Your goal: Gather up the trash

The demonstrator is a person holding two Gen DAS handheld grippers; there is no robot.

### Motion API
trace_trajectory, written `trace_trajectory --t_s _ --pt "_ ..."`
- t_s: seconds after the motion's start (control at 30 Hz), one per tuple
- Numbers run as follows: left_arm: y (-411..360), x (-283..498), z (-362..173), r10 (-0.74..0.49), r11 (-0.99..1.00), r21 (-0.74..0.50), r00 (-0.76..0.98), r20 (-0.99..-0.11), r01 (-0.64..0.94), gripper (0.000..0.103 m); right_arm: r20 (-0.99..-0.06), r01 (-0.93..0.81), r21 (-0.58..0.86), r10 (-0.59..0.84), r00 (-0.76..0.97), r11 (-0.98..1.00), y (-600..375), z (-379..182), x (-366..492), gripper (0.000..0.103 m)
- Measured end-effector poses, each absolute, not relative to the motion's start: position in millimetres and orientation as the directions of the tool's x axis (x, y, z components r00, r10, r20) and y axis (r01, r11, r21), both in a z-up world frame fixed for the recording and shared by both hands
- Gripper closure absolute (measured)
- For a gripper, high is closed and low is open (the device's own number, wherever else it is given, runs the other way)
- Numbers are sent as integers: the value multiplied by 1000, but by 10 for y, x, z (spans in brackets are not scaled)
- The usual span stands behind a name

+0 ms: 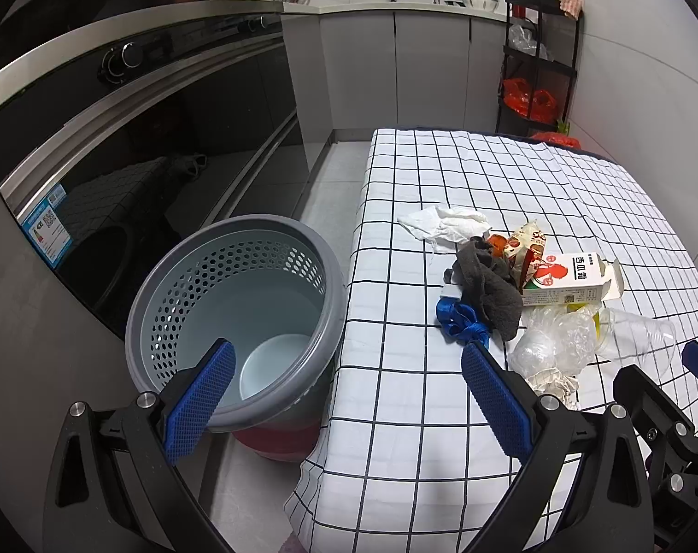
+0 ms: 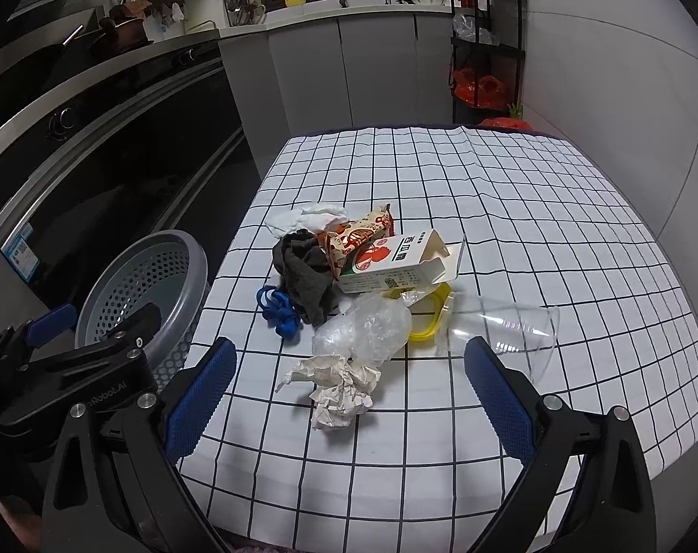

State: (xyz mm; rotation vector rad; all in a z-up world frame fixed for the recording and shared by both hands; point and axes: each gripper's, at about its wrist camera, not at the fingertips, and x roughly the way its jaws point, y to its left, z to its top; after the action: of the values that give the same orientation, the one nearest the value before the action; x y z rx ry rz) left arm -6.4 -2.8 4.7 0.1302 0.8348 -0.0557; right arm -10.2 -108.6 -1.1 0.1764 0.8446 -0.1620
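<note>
A pile of trash lies on the checked tablecloth (image 2: 510, 212): a crumpled paper ball (image 2: 339, 382), a clear plastic bag (image 2: 367, 327), a clear plastic cup (image 2: 505, 327) on its side, a white carton (image 2: 395, 262), a dark cloth (image 2: 305, 272), a blue ribbon (image 2: 279, 308) and a white tissue (image 1: 445, 223). My right gripper (image 2: 349, 396) is open, its fingers either side of the paper ball, nothing held. My left gripper (image 1: 349, 396) is open and empty, hanging between the grey perforated bin (image 1: 238, 313) and the table edge.
The bin stands on the floor left of the table, on a red base (image 1: 275, 442), with a white bowl-like item (image 1: 275, 364) inside. A black oven front (image 1: 118, 175) lines the left. A black shelf rack (image 1: 537, 60) stands beyond the table's far corner.
</note>
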Motion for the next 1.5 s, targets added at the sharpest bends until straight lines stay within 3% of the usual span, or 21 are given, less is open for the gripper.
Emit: trace_trajectory --t_s 0.57,0.97,1.5 --pt "-98 -81 5 12 989 106 672 -740 99 6 -756 205 154 -18 654 967 -1328 -103 -208 8" --pt "-408 -51 -359 -50 982 73 615 -787 173 6 -792 340 72 -154 591 938 -1995 -448 -487 8" --pt "-649 36 -576 -45 971 97 563 -825 220 6 -805 352 83 -146 576 932 -2450 -741 -139 8"
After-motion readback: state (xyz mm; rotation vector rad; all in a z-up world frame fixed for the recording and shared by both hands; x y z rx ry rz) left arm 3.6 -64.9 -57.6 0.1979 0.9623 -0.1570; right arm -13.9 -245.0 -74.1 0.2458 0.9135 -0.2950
